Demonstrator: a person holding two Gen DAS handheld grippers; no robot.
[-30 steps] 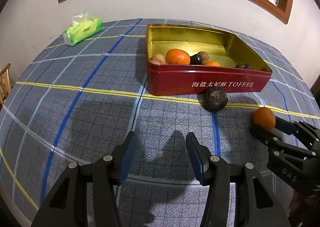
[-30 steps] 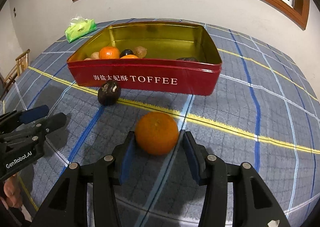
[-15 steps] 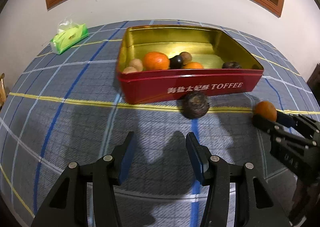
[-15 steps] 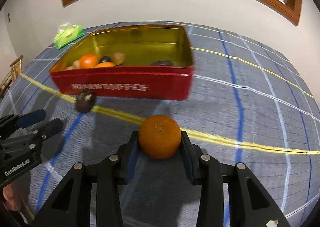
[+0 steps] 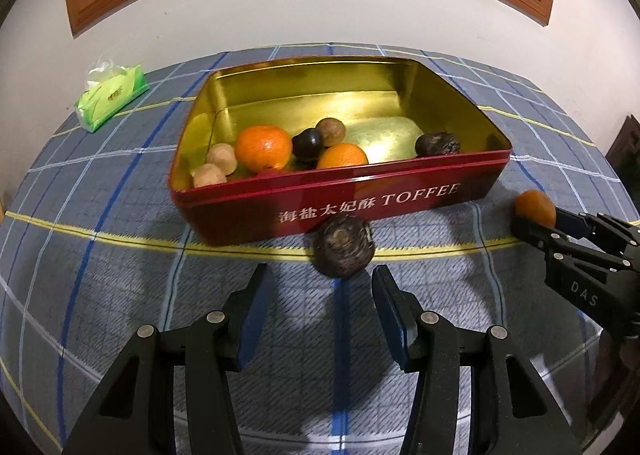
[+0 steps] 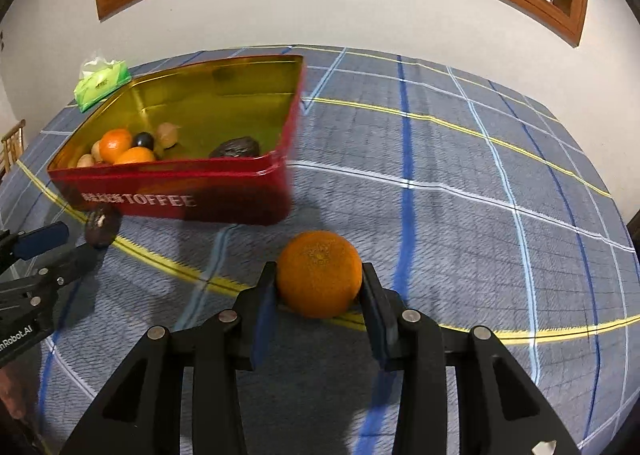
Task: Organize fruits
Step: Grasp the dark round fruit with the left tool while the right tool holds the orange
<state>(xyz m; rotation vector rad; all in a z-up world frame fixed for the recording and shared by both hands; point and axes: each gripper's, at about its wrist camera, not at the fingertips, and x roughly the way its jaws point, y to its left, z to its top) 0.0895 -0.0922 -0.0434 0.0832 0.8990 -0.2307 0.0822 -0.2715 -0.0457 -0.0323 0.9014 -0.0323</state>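
Fruits lay partly sorted in the left wrist view: two oranges (image 5: 263,147), pale tan round pieces (image 5: 221,153) and small dark ones (image 5: 307,143) were clustered at the near left of a red rectangular metal tin (image 5: 340,199) with a gold interior, lettered TOFFEE, on the blue plaid-clothed surface (image 5: 100,247). A dark wrinkled fruit (image 5: 437,143) sat apart by the tin's near wall. Outside, a dark brown rough-skinned round fruit (image 5: 343,245) rested against the tin's front, just ahead of the left gripper (image 5: 320,309), whose blue-padded fingers stood apart with nothing between them. A green tissue pack (image 5: 112,97) lay far left. At the right edge, the right gripper (image 5: 536,223) held an orange (image 5: 535,207).

From the right wrist view, the right gripper (image 6: 318,305) was clamped on that round orange (image 6: 319,273), both pads pressed to its sides; it seemed to be just above the cloth, though motion blur made that hard to judge. The tin (image 6: 192,195) stood ahead and left, the brown fruit (image 6: 102,223) before it beside the left gripper's fingers (image 6: 40,239).
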